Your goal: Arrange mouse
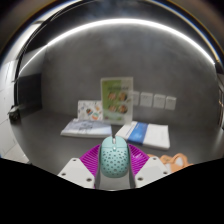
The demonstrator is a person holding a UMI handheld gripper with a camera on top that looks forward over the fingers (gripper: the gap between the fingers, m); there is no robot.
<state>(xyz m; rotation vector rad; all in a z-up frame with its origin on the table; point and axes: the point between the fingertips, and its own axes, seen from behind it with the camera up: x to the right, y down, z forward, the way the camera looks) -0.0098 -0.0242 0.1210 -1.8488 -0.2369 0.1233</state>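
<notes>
A mint-green mouse (114,157) with a perforated shell sits between my gripper's (114,166) two fingers, its nose pointing away from me. The magenta pads (91,158) press against both of its sides, so the gripper is shut on the mouse. The rear of the mouse is hidden below the view. I cannot tell whether it rests on the grey table (50,140) or hangs just above it.
Beyond the fingers lie a flat booklet (85,127) and a blue-and-white booklet (140,132). A standing printed card (115,97) is behind them. An orange object (176,162) lies by the right finger. A dark screen (28,95) stands at the far left.
</notes>
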